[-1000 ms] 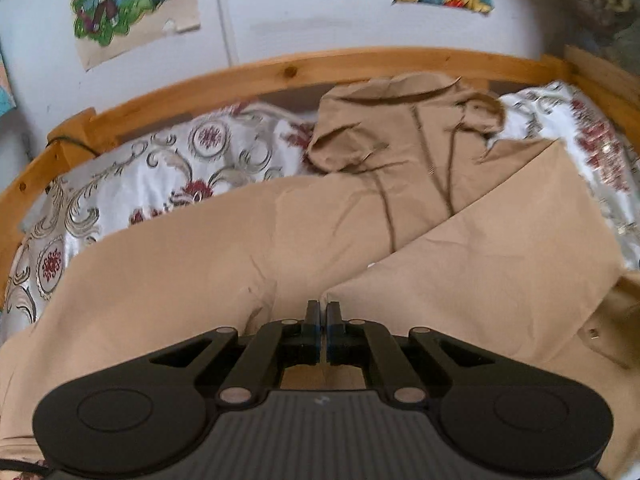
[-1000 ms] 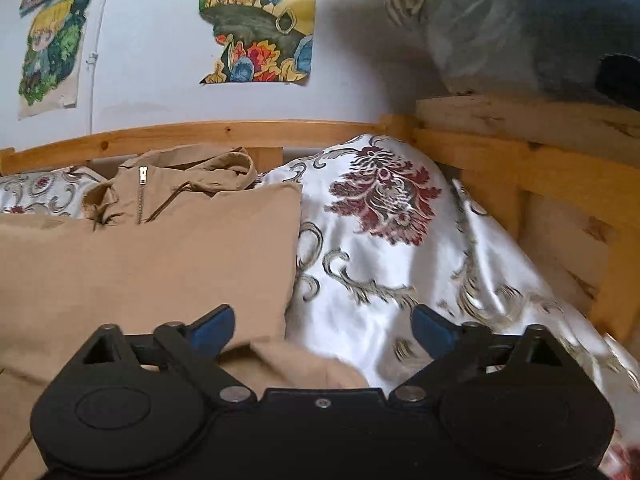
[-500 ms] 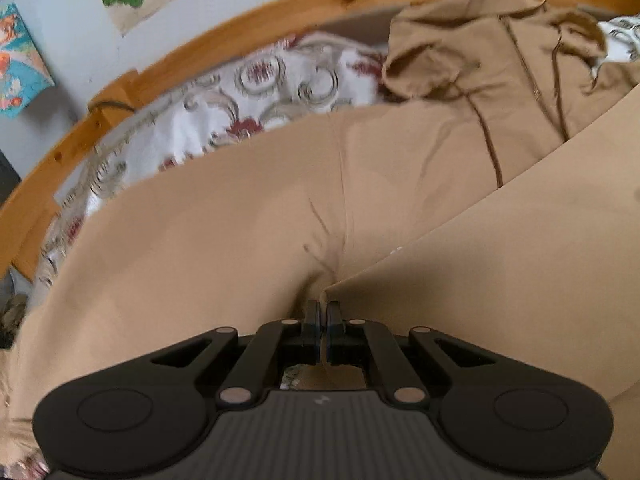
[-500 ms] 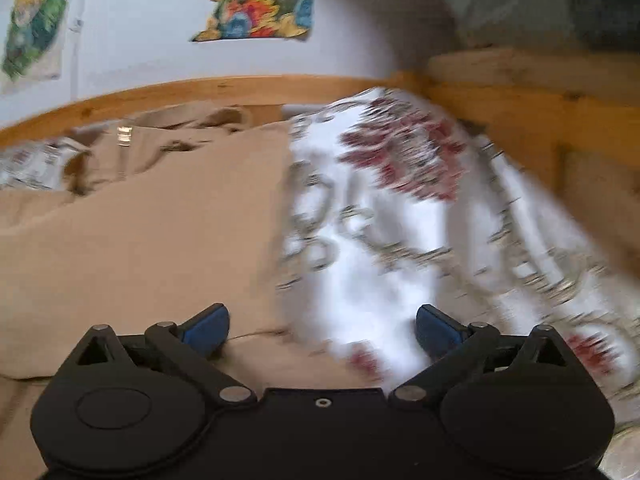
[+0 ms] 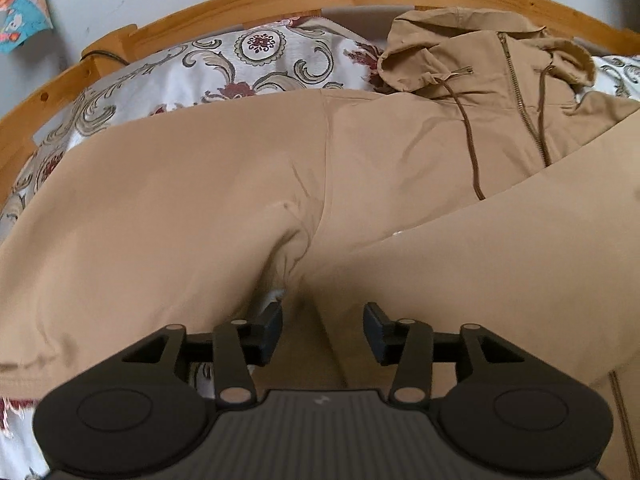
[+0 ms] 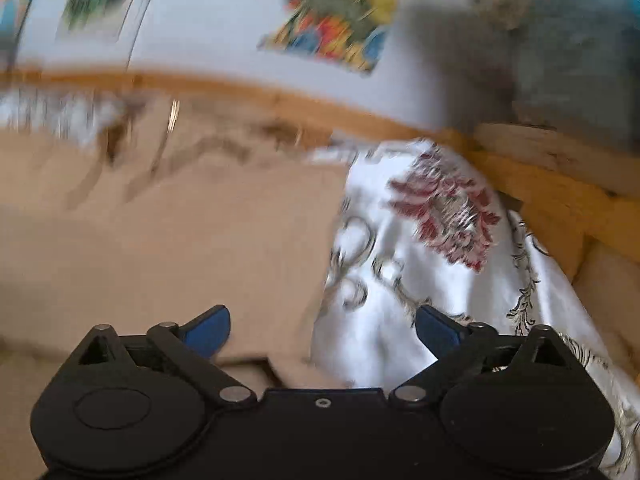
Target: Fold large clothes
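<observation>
A tan hooded zip jacket [image 5: 224, 184] lies spread on the bed, hood [image 5: 472, 48] at the far side, with a folded panel [image 5: 500, 248] laid over its right part. My left gripper [image 5: 322, 328] is open just above the jacket near the armpit crease, with nothing between its fingers. In the blurred right wrist view the jacket [image 6: 160, 232] fills the left half. My right gripper [image 6: 322, 328] is open and empty over the jacket's right edge.
The bed has a white sheet with red and grey floral print [image 5: 224, 64] [image 6: 440, 264]. A curved wooden bed rail [image 5: 248, 4] [image 6: 540, 184] runs around it. Posters [image 6: 340, 20] hang on the pale wall. A grey bundle [image 6: 560, 40] sits at upper right.
My left gripper was shut on the jacket fabric and has opened, letting it go. The left view has tilted down toward the jacket. My right gripper stays open and is moving, blurring its view.
</observation>
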A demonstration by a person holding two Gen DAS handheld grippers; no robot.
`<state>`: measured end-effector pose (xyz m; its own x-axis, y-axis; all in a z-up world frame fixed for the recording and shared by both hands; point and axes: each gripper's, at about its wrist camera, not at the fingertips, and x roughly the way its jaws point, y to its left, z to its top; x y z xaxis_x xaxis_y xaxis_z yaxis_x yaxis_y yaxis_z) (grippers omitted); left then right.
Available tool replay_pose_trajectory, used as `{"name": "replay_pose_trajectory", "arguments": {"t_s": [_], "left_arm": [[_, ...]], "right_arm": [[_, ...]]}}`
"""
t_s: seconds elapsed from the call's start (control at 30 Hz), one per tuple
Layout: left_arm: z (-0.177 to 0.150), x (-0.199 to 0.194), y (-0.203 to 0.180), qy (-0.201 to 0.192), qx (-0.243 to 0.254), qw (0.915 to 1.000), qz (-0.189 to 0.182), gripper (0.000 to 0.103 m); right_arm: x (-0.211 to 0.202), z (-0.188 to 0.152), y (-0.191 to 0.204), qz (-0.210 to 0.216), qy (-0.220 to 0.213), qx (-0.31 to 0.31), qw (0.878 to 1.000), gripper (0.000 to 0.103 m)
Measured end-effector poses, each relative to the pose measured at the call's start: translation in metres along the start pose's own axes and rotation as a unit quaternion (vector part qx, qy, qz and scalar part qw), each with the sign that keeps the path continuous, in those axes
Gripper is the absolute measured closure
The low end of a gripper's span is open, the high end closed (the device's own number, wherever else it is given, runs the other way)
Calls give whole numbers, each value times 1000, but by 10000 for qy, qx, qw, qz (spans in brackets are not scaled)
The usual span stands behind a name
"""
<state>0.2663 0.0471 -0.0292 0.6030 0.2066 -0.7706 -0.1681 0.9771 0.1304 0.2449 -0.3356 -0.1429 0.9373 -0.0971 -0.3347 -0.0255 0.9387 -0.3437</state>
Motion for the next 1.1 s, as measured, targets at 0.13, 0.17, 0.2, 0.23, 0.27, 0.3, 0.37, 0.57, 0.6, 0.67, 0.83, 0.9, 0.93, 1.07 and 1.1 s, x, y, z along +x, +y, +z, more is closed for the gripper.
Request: {"name": "replay_pose_trajectory", "arguments": {"t_s": [0.13, 0.17, 0.2, 0.23, 0.27, 0.3, 0.37, 0.57, 0.6, 0.67, 0.83, 0.9, 0.93, 1.07, 1.1], "left_arm": [[-12, -2, -3, 75, 164, 9998, 50, 47], [-15, 1, -5, 158, 227, 9996, 111, 47], [-18, 4, -7, 217, 260, 9993, 145, 47], [-21, 7, -8, 266, 266, 9992, 147, 47], [-23, 7, -8, 258, 222, 9993, 129, 47], [-24, 6, -7, 204, 123, 9997, 78, 47], [-27, 0, -2, 41, -215, 9995, -207, 45], [-44, 9, -16, 140, -40, 9988, -475, 40], [-48, 11, -20, 175, 67, 9991, -379, 40], [-51, 9, -21, 119, 122, 9994, -305, 40], [-56, -39, 16, -375, -337, 9986, -132, 11], [-67, -64, 42, -755, -562, 9955, 124, 8], [-74, -76, 58, -920, -691, 9931, 238, 7], [-104, -108, 136, -1227, -1702, 9723, 1029, 5], [-112, -112, 154, -1267, -2042, 9640, 1142, 5]], "right_arm": [[20, -3, -38, -573, 310, 714, 9953, 3], [23, -4, -48, -502, 389, 980, 9932, 1], [23, -6, -52, -392, 383, 1113, 9923, 2], [19, -7, -52, -344, 301, 1110, 9928, 3], [15, -6, -50, -319, 204, 1065, 9936, 3], [8, -4, -48, -312, 93, 1005, 9944, 4], [-3, -1, -45, -280, -124, 898, 9955, 3], [19, -10, -24, -262, 545, 334, 9976, 1], [18, -9, -26, -277, 525, 369, 9976, 1], [12, -8, -26, -321, 378, 373, 9981, 1], [-17, 5, -23, -157, -86, 599, 9980, 1], [-32, 13, -17, 69, -294, 605, 9977, 1], [-41, 16, -11, 221, -401, 587, 9972, 1], [-75, 19, 12, 913, -609, 504, 9927, 1], [-81, 19, 18, 1020, -623, 437, 9919, 1]]}}
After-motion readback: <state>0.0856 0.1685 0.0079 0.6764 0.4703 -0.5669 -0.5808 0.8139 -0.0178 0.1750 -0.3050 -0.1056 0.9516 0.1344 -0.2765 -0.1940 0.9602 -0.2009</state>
